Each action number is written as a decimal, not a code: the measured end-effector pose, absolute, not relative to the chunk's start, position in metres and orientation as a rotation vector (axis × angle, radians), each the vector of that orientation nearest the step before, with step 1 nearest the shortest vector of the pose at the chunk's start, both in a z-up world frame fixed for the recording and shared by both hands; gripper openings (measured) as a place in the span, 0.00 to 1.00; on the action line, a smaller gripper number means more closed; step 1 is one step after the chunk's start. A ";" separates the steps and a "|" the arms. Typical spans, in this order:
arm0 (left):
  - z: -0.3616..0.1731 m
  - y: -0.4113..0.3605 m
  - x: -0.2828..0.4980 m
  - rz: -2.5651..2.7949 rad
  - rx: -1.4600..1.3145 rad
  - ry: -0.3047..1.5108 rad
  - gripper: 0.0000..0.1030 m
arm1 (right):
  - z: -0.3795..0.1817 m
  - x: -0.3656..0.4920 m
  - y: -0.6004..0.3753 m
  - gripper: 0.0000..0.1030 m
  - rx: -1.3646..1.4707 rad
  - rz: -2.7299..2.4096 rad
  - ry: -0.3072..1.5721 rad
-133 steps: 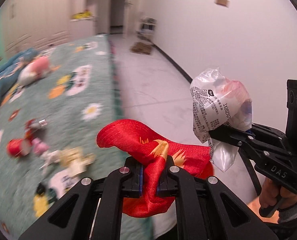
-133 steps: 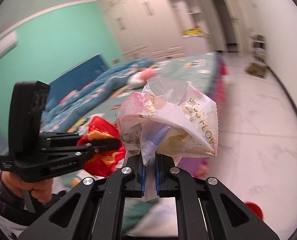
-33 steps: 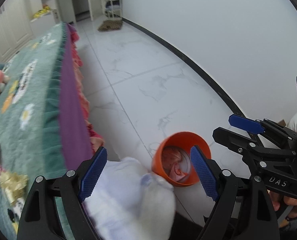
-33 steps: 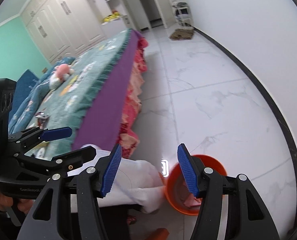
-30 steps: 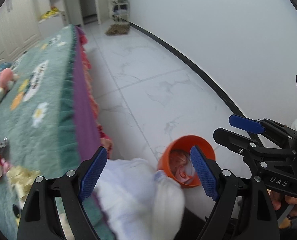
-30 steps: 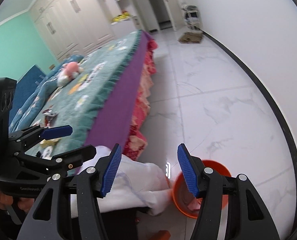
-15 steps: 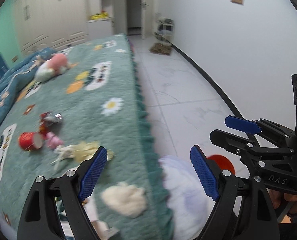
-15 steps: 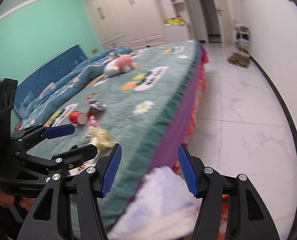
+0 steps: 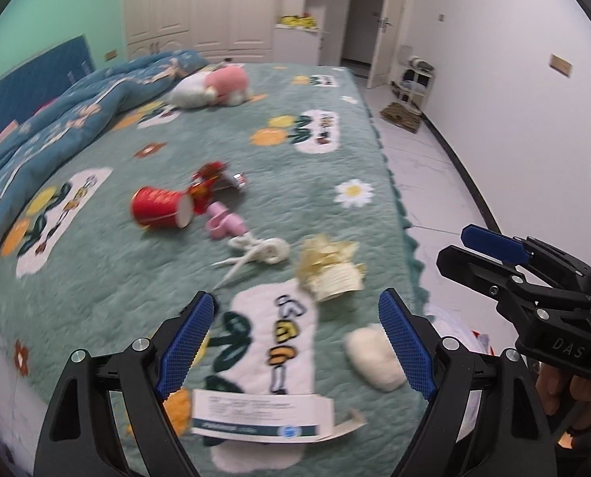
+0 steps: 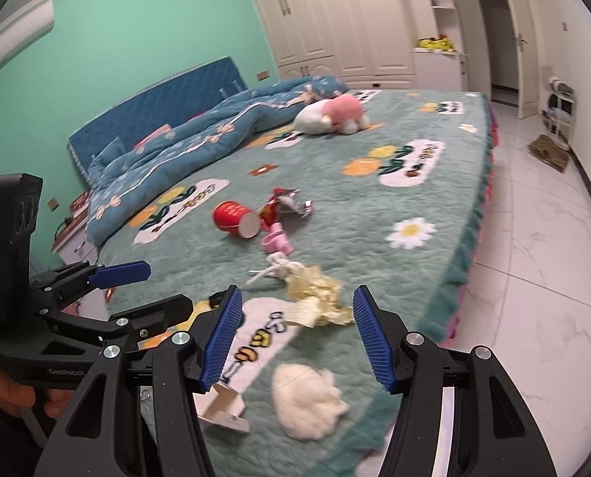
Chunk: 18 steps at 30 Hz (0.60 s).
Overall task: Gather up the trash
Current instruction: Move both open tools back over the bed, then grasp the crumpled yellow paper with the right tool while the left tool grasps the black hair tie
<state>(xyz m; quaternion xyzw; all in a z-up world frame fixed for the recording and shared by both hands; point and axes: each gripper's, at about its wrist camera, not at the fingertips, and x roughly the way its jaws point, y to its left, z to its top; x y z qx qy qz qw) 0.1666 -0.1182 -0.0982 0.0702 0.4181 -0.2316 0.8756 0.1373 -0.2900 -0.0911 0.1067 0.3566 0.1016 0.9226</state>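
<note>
Both grippers are open and empty above the near edge of the green bed (image 9: 335, 167). Between the jaws of my left gripper (image 9: 295, 344) lie a flat white carton (image 9: 261, 413) and a white wad (image 9: 374, 353). A crumpled yellow wrapper (image 9: 329, 268), a white string piece (image 9: 261, 250), a pink item (image 9: 223, 226), a red paper cup (image 9: 158, 208) and a red foil wrapper (image 9: 212, 183) lie farther on. My right gripper (image 10: 295, 336) hovers over the yellow wrapper (image 10: 315, 298) and the white wad (image 10: 307, 401). The cup (image 10: 235, 218) also shows there.
A pink and white plush toy (image 9: 212, 87) and a blue quilt (image 9: 57, 119) lie at the far side of the bed. White tiled floor (image 10: 541, 246) runs along the bed's right side, with a small mat (image 10: 549, 153) and a rack (image 10: 559, 107) near the door.
Both grippers let the red cloth and the plastic wrapper go into the orange bin on the floor, then swung up and left to the bed. The bin has left both views.
</note>
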 end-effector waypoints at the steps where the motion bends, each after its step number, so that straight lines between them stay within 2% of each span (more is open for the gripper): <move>1: -0.100 -0.112 0.170 -0.474 0.134 0.880 0.82 | -0.093 0.141 -0.286 0.57 0.214 0.216 0.739; 18: -0.137 -0.104 0.200 -0.473 0.111 0.991 0.82 | -0.141 0.196 -0.281 0.57 0.168 0.217 0.862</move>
